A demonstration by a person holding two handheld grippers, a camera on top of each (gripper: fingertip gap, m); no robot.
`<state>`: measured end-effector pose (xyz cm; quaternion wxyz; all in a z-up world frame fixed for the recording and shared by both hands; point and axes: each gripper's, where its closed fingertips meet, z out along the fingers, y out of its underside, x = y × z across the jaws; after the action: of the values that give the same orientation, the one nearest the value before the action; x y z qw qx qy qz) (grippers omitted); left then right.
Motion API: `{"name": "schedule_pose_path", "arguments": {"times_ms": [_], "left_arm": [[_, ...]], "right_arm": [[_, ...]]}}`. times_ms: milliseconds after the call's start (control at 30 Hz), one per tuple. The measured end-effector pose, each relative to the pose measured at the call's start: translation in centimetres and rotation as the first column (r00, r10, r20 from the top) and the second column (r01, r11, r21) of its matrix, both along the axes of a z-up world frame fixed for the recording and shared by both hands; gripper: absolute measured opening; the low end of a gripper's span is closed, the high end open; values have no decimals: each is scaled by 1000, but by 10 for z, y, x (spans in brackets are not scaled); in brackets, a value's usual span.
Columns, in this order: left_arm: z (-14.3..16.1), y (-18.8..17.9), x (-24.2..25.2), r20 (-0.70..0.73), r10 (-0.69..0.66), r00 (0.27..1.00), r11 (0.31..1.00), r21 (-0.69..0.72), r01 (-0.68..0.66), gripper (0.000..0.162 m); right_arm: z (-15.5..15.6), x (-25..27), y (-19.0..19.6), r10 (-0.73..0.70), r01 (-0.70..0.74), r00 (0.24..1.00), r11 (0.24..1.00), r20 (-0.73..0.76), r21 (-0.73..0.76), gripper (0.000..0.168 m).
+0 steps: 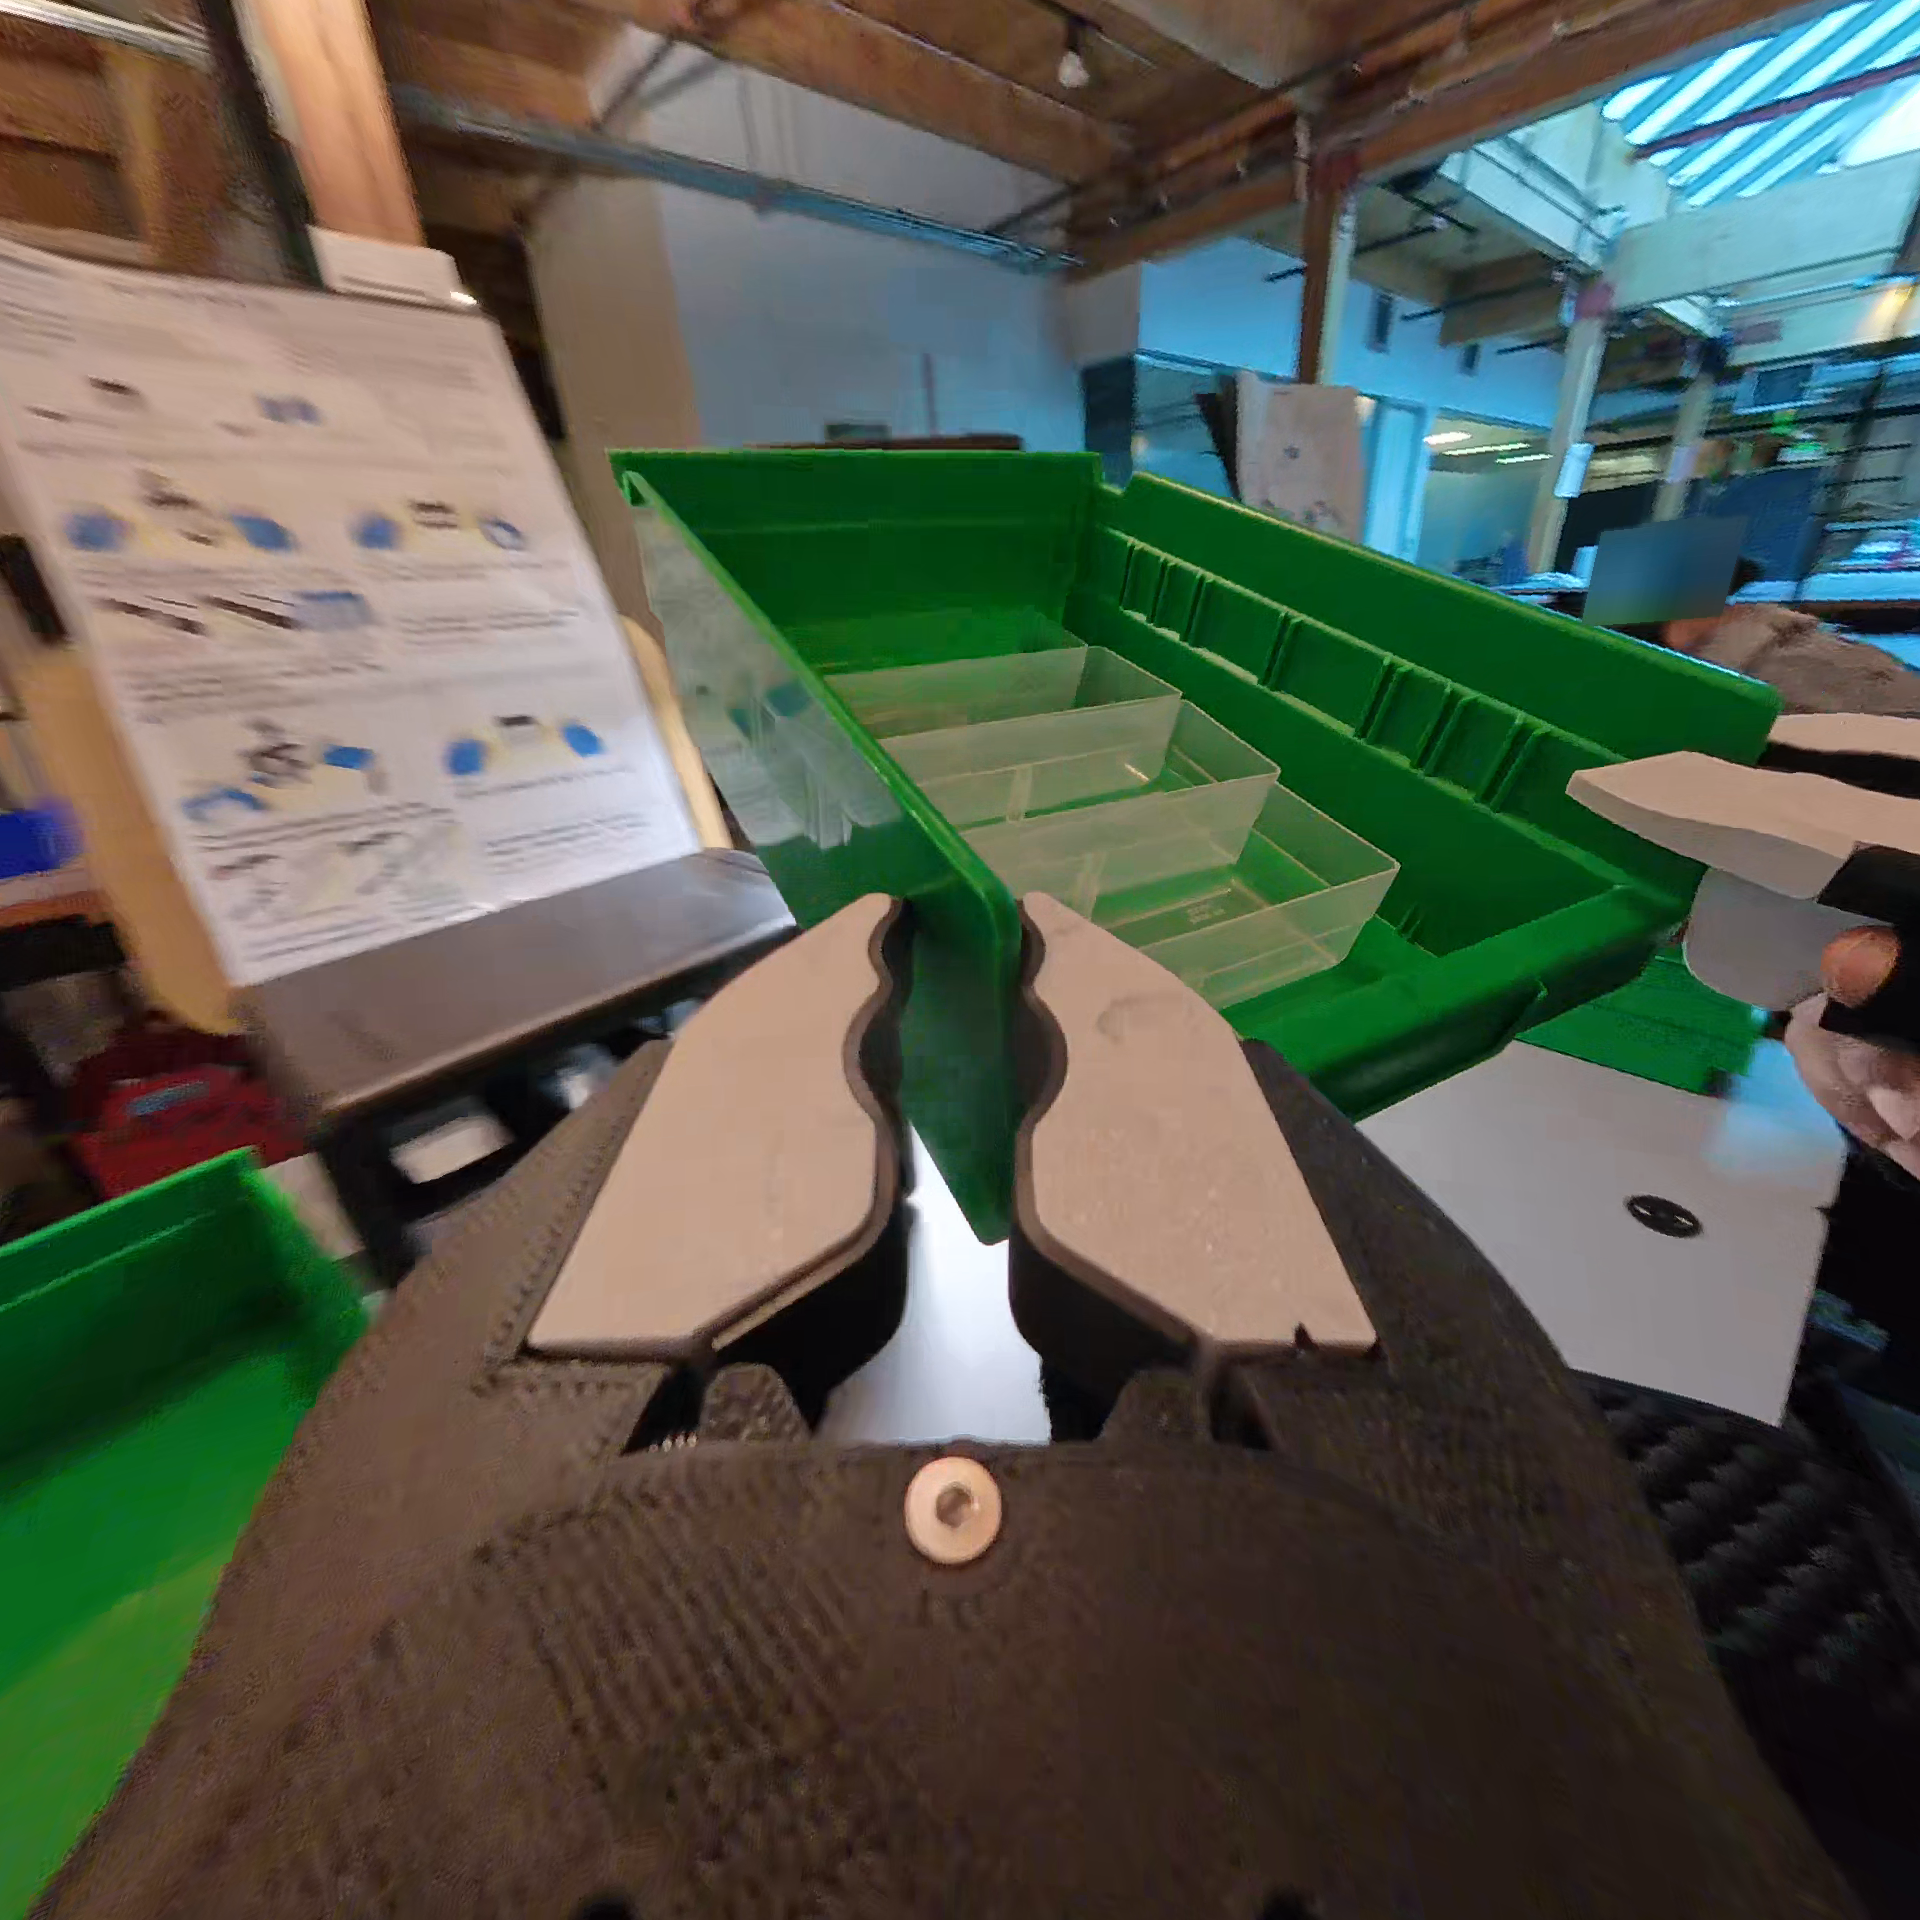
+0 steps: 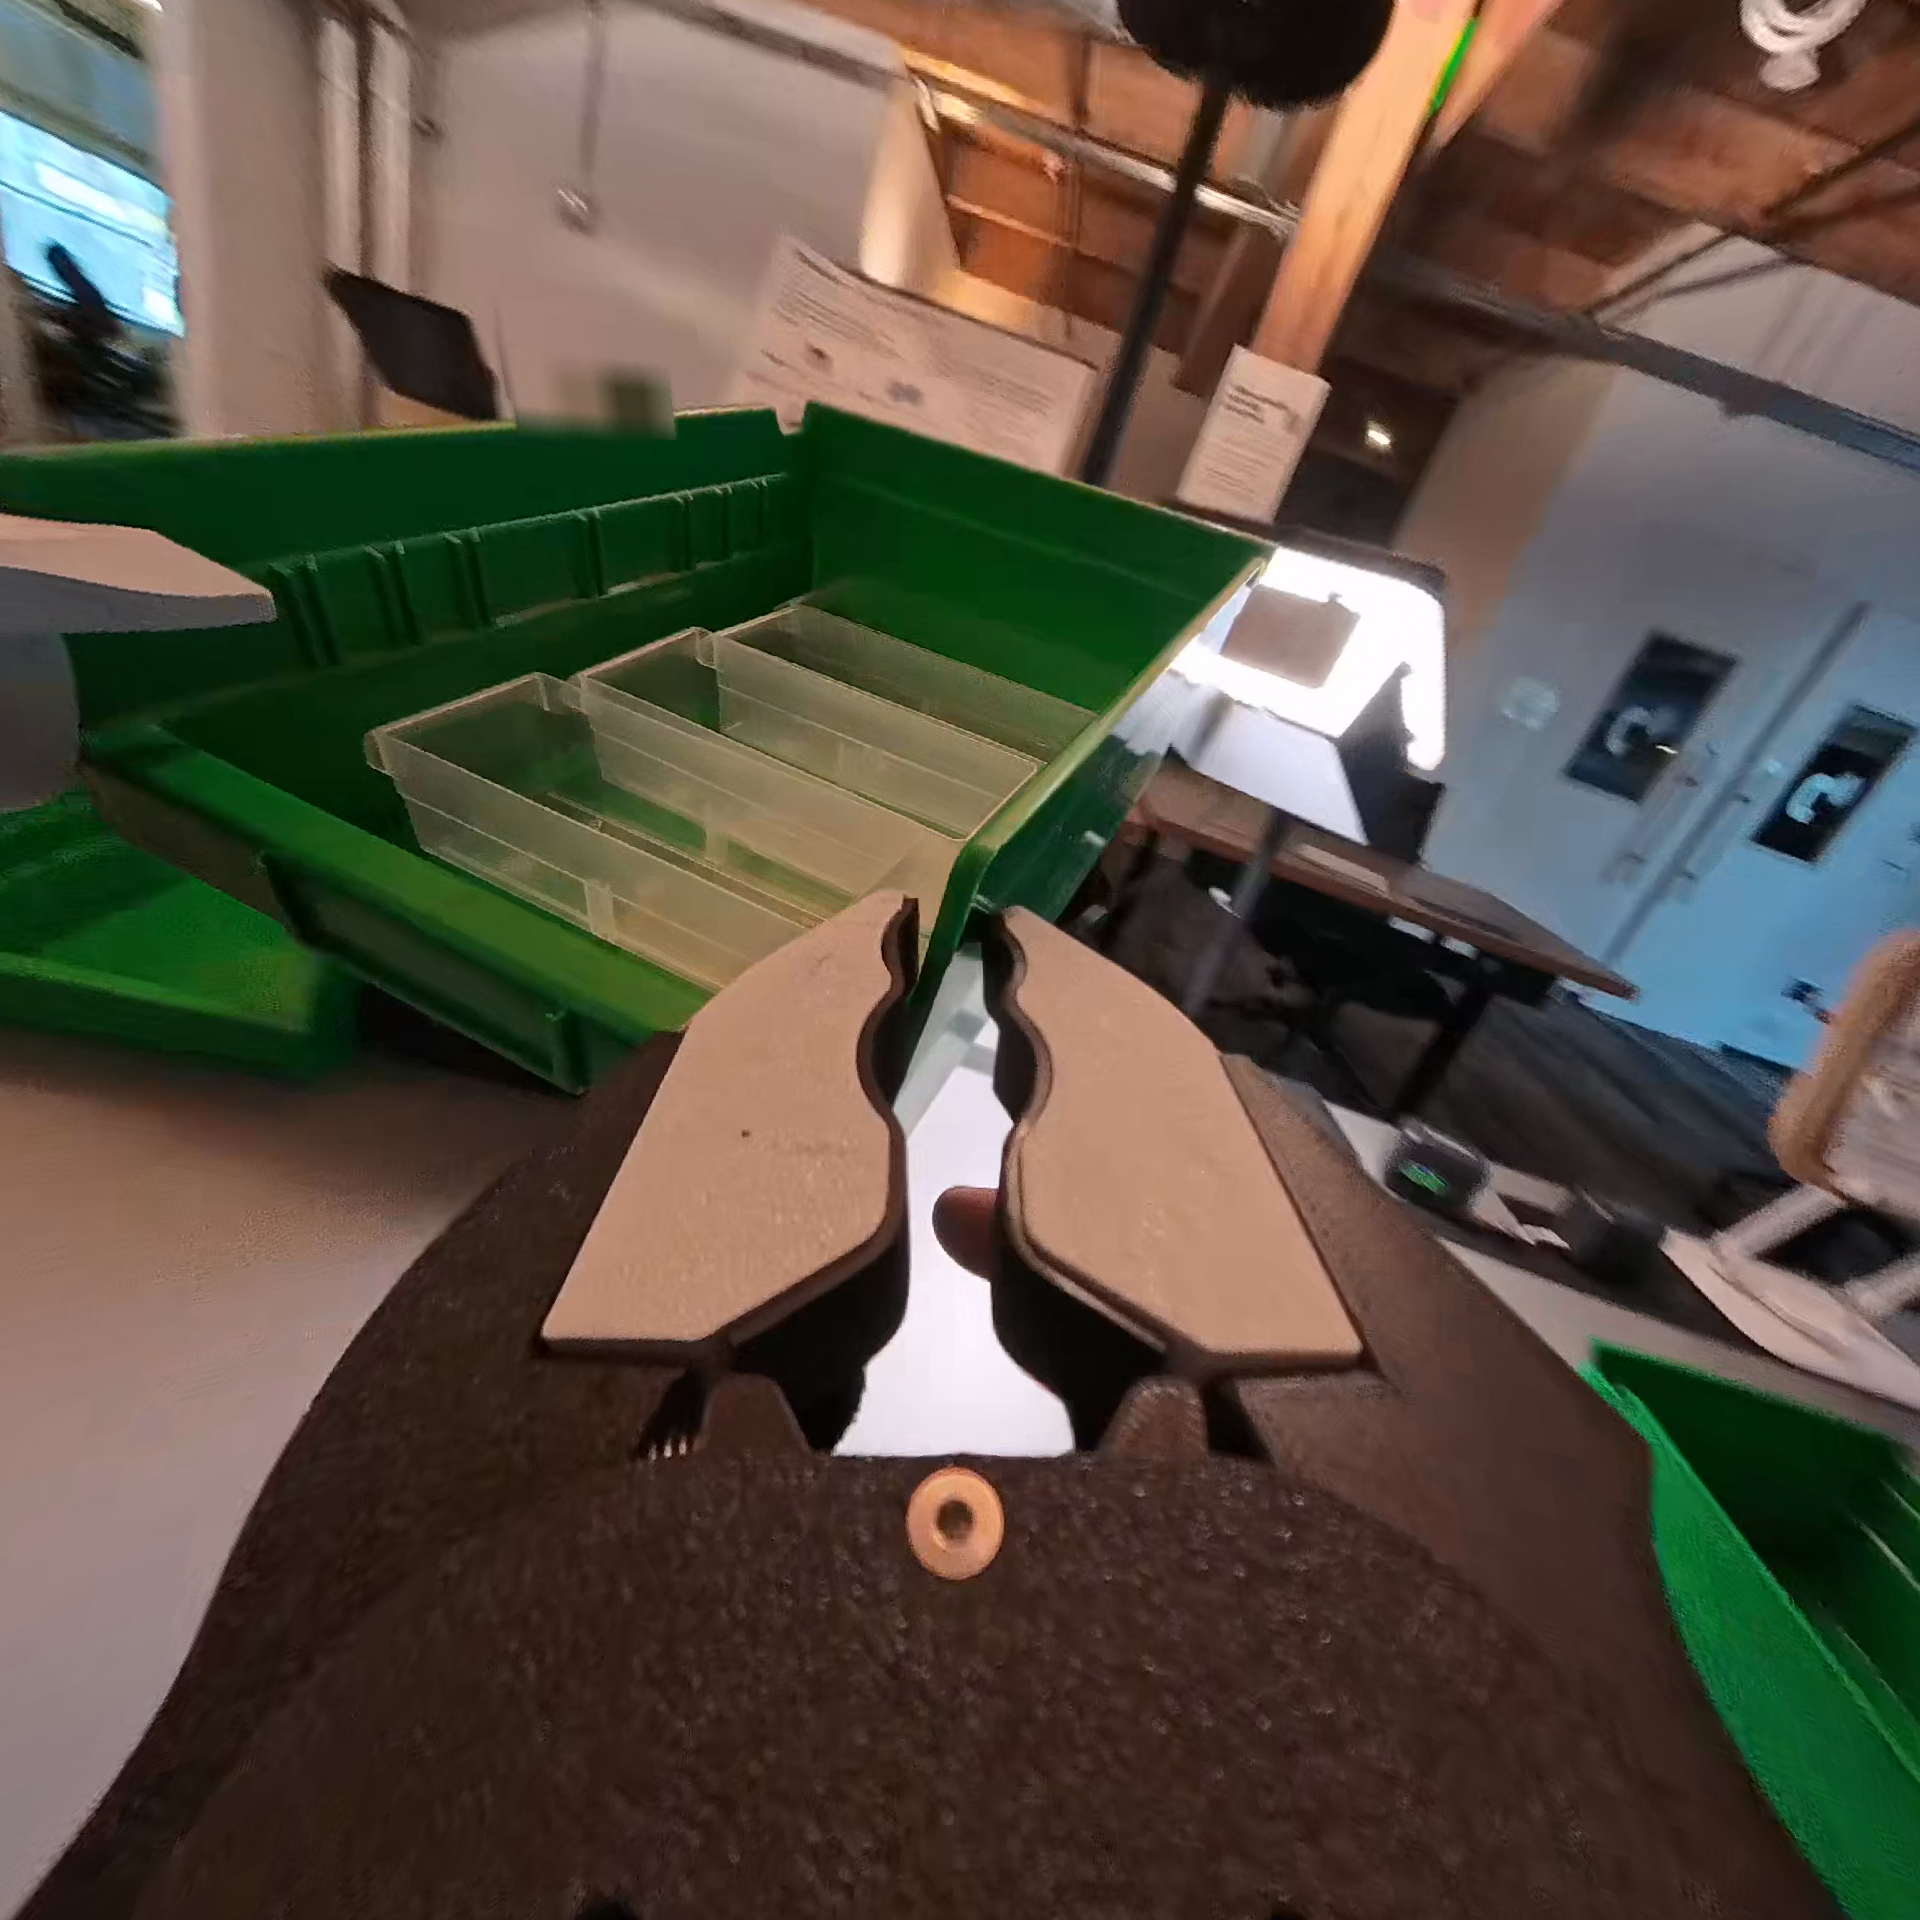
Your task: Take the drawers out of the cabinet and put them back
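Note:
A green plastic drawer (image 1: 1351,665) is held up off the white table (image 1: 1558,1226), tilted, between both grippers. Several clear plastic trays (image 1: 1143,821) lie in a row inside it. My left gripper (image 1: 961,920) is shut on the drawer's near side wall. The right gripper (image 1: 1766,831) shows at the drawer's far side, with a gloved hand behind it. In the right wrist view, my right gripper (image 2: 951,920) is shut on the other side wall of the drawer (image 2: 987,540), next to the trays (image 2: 665,790). The left gripper's finger (image 2: 125,592) shows at the left edge.
Another green drawer (image 1: 135,1403) sits at lower left, and one lies under the held drawer (image 2: 156,956). A further green drawer (image 2: 1787,1558) is at lower right. An instruction sheet on a black stand (image 1: 312,603) stands left of the drawer. Desks stand beyond the table.

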<state>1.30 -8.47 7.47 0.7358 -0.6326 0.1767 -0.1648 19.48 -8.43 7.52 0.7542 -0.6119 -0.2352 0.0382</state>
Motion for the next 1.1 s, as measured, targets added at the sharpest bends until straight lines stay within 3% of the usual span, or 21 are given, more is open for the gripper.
{"name": "schedule_pose_path", "arguments": {"times_ms": [167, 300, 500, 633, 733, 900, 967, 1100], "left_arm": [[18, -51, -100, 18, 211, 977, 977, 23, -211, 19], [13, -97, -191, 1, 423, 906, 906, 7, -423, 16], [-20, -164, -310, -8, 670, 743, 742, -46, -669, 14], [-57, -187, -368, 9, 745, 668, 664, -116, -739, 15], [-84, -189, -394, 51, 740, 671, 670, -156, -726, 18], [-129, -178, -418, 77, 752, 655, 655, -205, -727, 18], [-139, -173, -422, 74, 759, 646, 648, -168, -743, 17], [-166, -157, -429, 84, 780, 620, 623, -208, -754, 14]], "right_arm": [[11, -106, -3, 258, -258, 966, 966, -10, -23, 11], [-1, -210, -13, 468, -468, 884, 880, -20, -87, 12], [-59, -361, -39, 688, -676, 725, 710, -10, -196, 13], [-115, -435, -57, 773, -748, 633, 600, -33, -285, 14], [-151, -468, -59, 803, -775, 586, 514, -112, -367, 13], [-196, -491, -51, 824, -763, 561, 481, -74, -433, 15], [-207, -492, -46, 846, -761, 533, 475, -9, -442, 17], [-215, -475, -38, 894, -755, 394, 448, 214, -479, 24]]}}
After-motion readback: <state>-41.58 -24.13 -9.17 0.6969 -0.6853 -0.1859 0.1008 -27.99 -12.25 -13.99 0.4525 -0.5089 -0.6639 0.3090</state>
